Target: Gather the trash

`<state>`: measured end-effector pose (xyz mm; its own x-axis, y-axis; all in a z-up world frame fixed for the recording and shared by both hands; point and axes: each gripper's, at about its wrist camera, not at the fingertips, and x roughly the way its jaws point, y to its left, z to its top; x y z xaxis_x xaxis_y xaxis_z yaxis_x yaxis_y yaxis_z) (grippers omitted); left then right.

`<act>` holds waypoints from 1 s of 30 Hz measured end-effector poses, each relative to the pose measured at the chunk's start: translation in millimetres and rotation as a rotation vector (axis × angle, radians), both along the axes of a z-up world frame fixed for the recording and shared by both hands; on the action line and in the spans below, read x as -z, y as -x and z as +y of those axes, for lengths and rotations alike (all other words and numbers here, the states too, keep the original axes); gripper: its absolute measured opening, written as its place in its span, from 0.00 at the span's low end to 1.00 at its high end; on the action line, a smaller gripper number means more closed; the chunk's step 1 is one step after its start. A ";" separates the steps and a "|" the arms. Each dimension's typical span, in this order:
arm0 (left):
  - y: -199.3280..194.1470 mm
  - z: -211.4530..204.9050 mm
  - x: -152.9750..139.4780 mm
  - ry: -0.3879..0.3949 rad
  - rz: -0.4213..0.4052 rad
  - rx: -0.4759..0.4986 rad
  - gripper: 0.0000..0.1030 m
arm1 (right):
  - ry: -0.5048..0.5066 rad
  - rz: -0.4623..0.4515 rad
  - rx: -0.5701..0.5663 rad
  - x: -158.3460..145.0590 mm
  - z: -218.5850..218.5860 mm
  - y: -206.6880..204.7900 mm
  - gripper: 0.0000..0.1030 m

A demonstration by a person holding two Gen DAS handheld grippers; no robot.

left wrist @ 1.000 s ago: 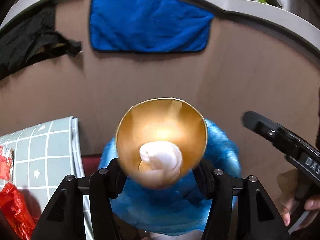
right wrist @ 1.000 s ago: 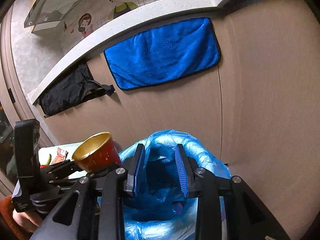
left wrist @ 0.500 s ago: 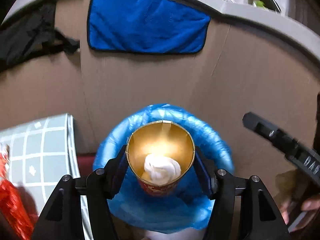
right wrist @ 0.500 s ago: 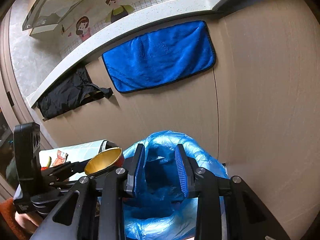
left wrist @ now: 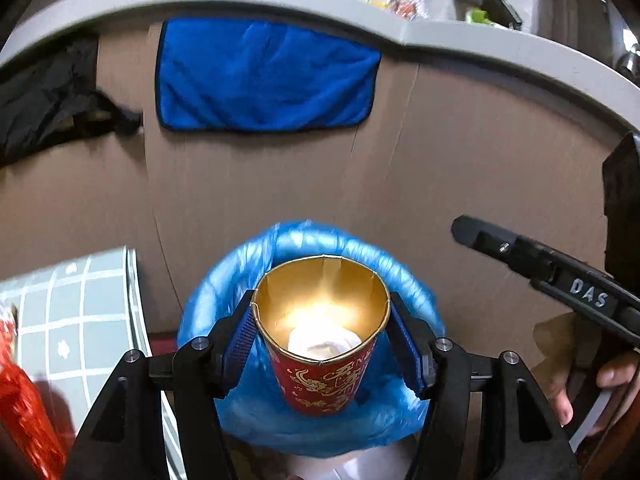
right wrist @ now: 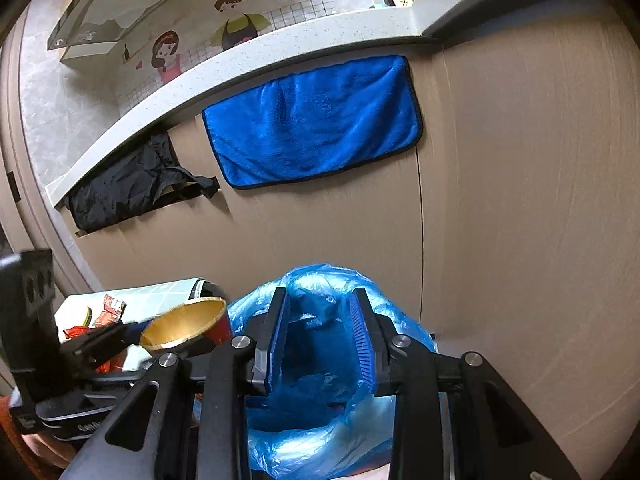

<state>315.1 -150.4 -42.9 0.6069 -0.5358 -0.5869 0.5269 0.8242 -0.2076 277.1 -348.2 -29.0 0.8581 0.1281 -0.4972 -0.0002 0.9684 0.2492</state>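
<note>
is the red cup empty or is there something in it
Not empty: the red cup, held by the left gripper, has a crumpled white wad at its gold bottom.

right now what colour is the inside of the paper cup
Gold inside the paper cup, red outside with gold patterning; clearest in the left wrist view.

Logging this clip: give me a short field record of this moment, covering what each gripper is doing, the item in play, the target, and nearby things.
left gripper: shut on the paper cup, held upright over the bin bag
paper cup: red with gold print, gold inside, white crumpled tissue at the bottom
right gripper: open, nothing between the fingers, above the bag's mouth
bin bag: blue plastic, open
behind: blue towel and black cloth hanging on the cabinet front
to the left: tiled-pattern surface with red wrappers
step: cup not yet released
</note>
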 end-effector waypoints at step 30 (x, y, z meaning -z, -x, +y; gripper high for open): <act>1.4 30.0 -37.8 0.038 -0.014 -0.074 0.58 | 0.029 -0.007 -0.018 -8.8 18.1 11.6 0.29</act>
<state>313.7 -120.3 -5.1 0.6539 -0.5105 -0.5584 0.4676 0.8529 -0.2322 265.4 -330.2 -20.1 0.8592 0.1287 -0.4952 -0.0188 0.9751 0.2210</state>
